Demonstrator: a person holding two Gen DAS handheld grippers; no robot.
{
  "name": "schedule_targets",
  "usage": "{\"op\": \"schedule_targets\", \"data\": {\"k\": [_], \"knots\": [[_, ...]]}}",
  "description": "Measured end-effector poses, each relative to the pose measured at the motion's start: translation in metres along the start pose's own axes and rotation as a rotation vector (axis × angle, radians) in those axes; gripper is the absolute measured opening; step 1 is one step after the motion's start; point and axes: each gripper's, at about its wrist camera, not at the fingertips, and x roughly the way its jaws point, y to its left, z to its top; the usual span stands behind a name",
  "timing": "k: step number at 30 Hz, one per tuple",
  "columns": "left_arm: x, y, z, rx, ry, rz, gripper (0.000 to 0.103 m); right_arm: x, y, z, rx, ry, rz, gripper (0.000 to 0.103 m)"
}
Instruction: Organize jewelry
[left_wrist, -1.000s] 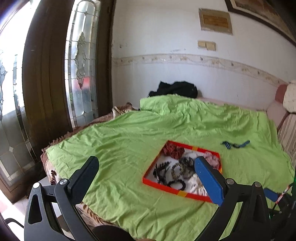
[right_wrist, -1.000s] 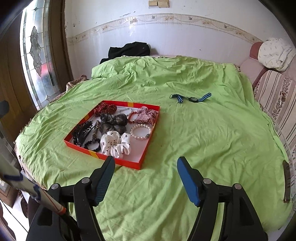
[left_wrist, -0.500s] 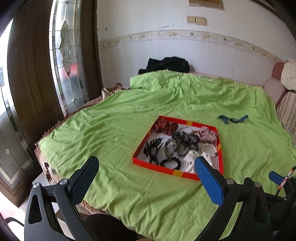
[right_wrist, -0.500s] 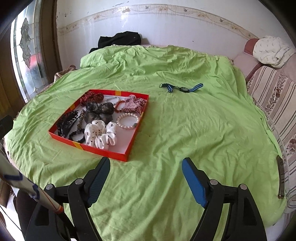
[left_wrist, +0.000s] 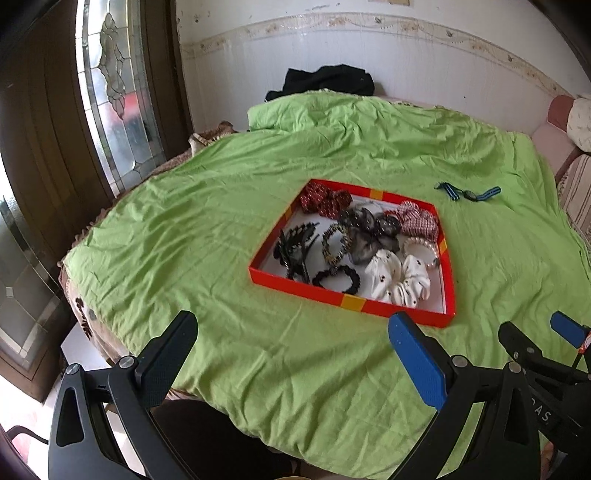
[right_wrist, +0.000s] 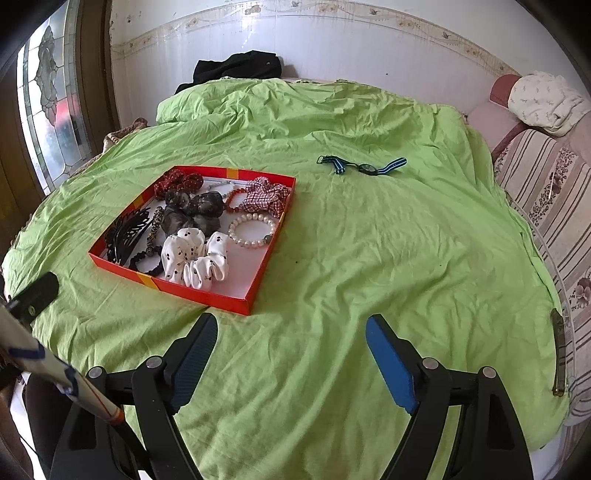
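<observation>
**Nearing the finish: one piece left outside the tray**

Sitting in the red tray (right_wrist: 258, 295) on the green bedsheet (right_wrist: 369, 277): scrunchies, hair claw, pearl bracelet (right_wrist: 252, 230). The striped-strap watch (right_wrist: 364, 166) lies apart beyond it, probably next. Left tool (left_wrist: 291, 347) apart, empty. Right tool (right_wrist: 291, 343), jaws just widened, holds nothing.

red tray of jewelry on a green sheet

a red tray (right_wrist: 207, 301) sits on the green sheet (right_wrist: 369, 258), holding a white dotted scrunchie (right_wrist: 195, 258), a pearl bracelet (right_wrist: 252, 229), a black hair claw (right_wrist: 125, 232) and a checked red scrunchie (right_wrist: 267, 194). a blue striped watch (right_wrist: 364, 166) lies well apart, beyond the tray. the right gripper (right_wrist: 291, 334) has just been widening its jaws, with nothing between them.
</observation>
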Motion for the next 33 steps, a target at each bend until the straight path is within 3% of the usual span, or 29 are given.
{"op": "schedule_targets", "data": {"k": [33], "knots": [[0.027, 0.003, -0.007, -0.019, 0.116, -0.053, 0.103, 0.004, 0.008, 0.003, -0.031, 0.008, -0.006, 0.087]]}}
